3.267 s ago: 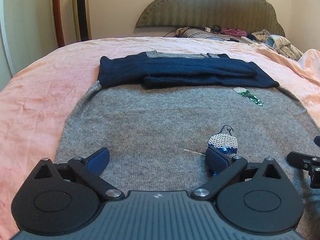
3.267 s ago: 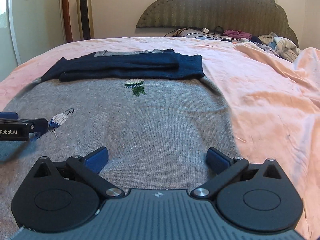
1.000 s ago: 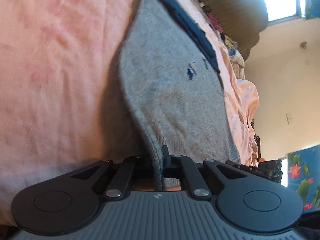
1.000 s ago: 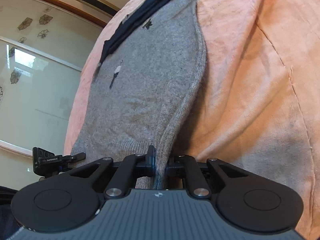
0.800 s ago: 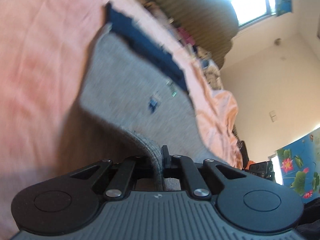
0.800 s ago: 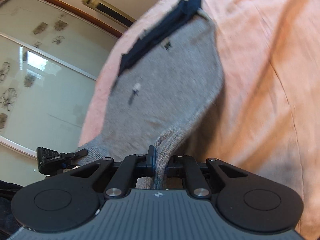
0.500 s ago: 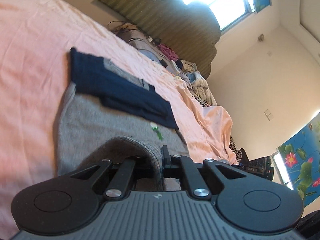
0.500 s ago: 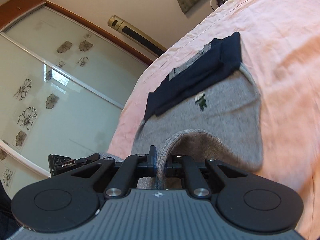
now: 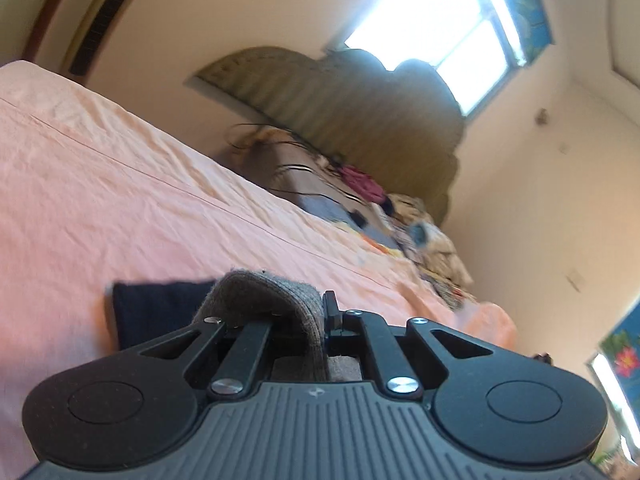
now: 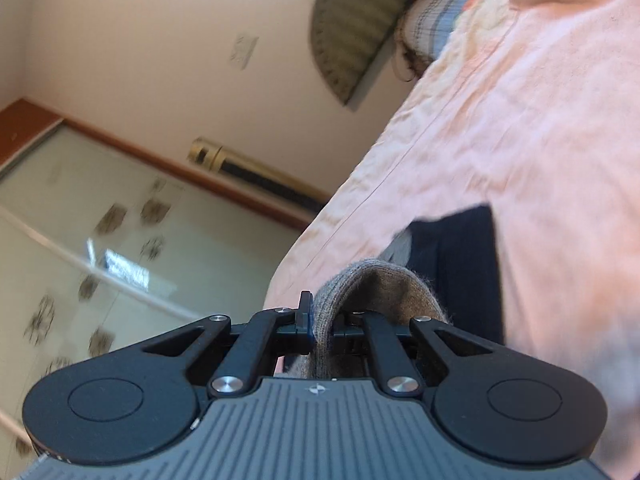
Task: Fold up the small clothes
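My left gripper (image 9: 320, 322) is shut on the hem of the grey sweater (image 9: 264, 296), which arches up over the jaws. Beyond it lies the sweater's navy folded part (image 9: 156, 312) on the pink bedsheet (image 9: 120, 200). My right gripper (image 10: 320, 322) is shut on the sweater's other hem corner (image 10: 368, 284), with the navy part (image 10: 460, 260) just past it. Most of the grey body is hidden below both grippers.
A padded olive headboard (image 9: 360, 100) stands at the far end, with a pile of clothes and pillows (image 9: 380, 200) before it. A bright window (image 9: 440, 28) is above. Glass sliding doors (image 10: 80, 260) and a gold tower unit (image 10: 248, 176) stand at the left of the bed.
Both grippers have carried the grey hem up and forward toward the navy top part. The grey body and its sequin motifs have dropped out of view. Both views have tilted up toward the walls.
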`<state>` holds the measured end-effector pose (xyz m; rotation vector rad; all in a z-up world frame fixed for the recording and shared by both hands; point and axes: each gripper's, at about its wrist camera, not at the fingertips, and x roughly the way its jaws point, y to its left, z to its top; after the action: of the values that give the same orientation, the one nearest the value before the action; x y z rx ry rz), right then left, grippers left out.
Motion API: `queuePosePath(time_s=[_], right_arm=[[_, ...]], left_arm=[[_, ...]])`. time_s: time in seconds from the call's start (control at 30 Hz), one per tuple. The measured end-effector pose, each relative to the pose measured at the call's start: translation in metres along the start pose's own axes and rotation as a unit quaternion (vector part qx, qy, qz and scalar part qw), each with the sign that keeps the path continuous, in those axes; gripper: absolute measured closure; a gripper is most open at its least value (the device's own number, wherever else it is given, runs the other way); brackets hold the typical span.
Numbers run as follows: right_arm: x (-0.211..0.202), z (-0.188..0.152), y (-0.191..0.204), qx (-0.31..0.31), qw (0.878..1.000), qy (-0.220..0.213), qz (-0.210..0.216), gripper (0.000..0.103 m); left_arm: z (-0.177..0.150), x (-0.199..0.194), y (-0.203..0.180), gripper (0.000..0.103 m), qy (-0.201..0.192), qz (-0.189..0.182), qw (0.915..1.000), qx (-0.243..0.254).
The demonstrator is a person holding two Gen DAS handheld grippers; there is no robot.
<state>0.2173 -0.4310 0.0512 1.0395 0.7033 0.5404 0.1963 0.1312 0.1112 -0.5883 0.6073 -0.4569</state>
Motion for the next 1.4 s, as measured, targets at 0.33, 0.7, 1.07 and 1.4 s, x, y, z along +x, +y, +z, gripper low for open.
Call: queuePosePath(time_s=[0.33, 0.7, 1.07, 1.4], right_arm=[[0.048, 0.003, -0.041, 0.035, 0.996, -0.066, -0.052, 0.015], [-0.080, -0.108, -0.037, -0.005, 0.994, -0.036, -0.105, 0.010], [-0.024, -0.121, -0.025, -0.016, 0.993, -0.021, -0.111, 0.029], [-0.026, -0.124, -0.023, 0.002, 0.997, 0.010, -0.079, 0.091]], left_arm=[[-0.008, 0.047, 0.065, 0.025, -0.036, 0.135, 0.9854, -0.098], [-0.146, -0.091, 0.056, 0.015, -0.049, 0.138, 0.9733, -0.177], [-0.150, -0.045, 0.047, 0.035, -0.052, 0.098, 0.9714, -0.210], [-0.138, -0.056, 0.038, 0.099, -0.036, 0.102, 0.9759, -0.189]])
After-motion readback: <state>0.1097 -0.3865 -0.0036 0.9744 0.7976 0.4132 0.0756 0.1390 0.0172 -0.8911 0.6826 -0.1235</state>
